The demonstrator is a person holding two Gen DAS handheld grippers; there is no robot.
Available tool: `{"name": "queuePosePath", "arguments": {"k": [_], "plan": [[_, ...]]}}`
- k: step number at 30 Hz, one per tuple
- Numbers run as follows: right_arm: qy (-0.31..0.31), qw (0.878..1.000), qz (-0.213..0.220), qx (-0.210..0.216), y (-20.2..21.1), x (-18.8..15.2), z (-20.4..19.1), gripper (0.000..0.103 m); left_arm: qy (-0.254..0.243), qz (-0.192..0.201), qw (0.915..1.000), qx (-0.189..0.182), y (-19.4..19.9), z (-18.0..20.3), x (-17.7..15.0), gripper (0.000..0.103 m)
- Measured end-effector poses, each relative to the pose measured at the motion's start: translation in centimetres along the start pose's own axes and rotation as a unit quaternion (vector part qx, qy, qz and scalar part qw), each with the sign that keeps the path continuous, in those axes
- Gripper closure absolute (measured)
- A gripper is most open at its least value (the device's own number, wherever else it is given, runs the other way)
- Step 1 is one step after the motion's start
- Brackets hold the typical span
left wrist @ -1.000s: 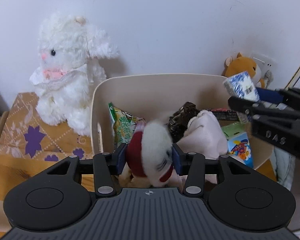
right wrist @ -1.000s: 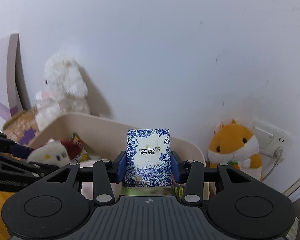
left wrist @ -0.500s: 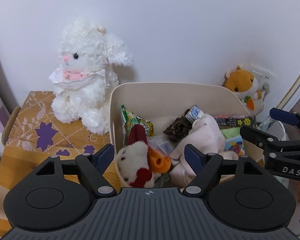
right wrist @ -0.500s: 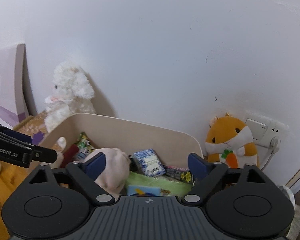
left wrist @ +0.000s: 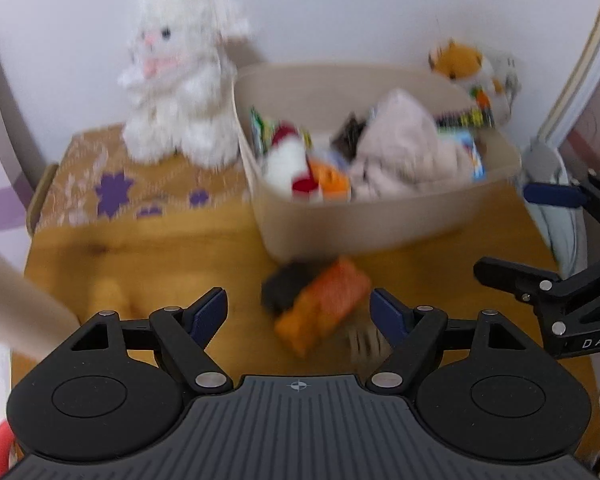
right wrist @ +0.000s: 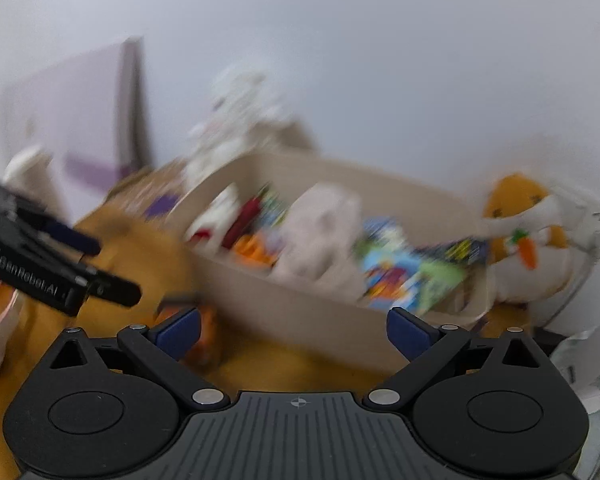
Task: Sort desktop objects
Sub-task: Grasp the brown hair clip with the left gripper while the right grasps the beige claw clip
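- The left gripper (left wrist: 298, 312) is held over the wooden tabletop (left wrist: 160, 256) with its jaws wide apart; nothing is clamped between them.
- An orange and black thing (left wrist: 320, 304), too blurred to name, is seen lying on the tabletop in the gap between the left jaws, just in front of the bin (left wrist: 360, 220); no pad is seen pressing on it.
- The right gripper (right wrist: 294, 334) is likewise held with its jaws wide apart, having just been opening, and nothing is gripped; the near wall of the bin is seen behind the gap.
- The beige bin is filled with sorted things: a small white and red soft toy (left wrist: 288, 160), a pale pink cloth (left wrist: 404, 152), snack packets (right wrist: 412, 276) and a blue-printed tissue pack, which is too blurred to place surely.
- A white plush rabbit (left wrist: 180, 88) is seated on a patterned box (left wrist: 112, 184) just left of the bin.
- An orange plush hamster (right wrist: 528, 236) is set against the wall behind the bin's right end.
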State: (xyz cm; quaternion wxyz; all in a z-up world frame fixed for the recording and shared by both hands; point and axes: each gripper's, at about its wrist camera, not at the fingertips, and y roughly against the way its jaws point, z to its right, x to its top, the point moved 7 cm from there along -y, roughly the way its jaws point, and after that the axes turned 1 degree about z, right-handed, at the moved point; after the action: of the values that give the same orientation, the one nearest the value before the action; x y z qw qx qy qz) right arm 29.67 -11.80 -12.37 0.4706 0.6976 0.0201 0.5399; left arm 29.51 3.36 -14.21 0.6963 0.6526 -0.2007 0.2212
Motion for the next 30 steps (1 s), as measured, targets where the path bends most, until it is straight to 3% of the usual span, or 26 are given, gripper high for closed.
{"name": "queuePosePath", "arguments": {"k": [13, 21, 30], "plan": [[0.067, 0.994, -0.059, 0.067, -2.6, -3.8, -3.7, 0.003, -0.026, -0.087, 0.9956, -0.02, -2.4, 1.5, -7.8, 0.023], [0.139, 0.983, -0.081, 0.086, -4.4, -5.3, -5.3, 0.01, -0.036, -0.111, 0.9927, -0.028, -4.1, 1.5, -9.0, 0.023], [0.144, 0.982, -0.086, 0.087, -6.1, -5.6, -5.7, 0.019, -0.06, -0.109, 0.9917, -0.032, -5.4, 2.0, -9.2, 0.024]]}}
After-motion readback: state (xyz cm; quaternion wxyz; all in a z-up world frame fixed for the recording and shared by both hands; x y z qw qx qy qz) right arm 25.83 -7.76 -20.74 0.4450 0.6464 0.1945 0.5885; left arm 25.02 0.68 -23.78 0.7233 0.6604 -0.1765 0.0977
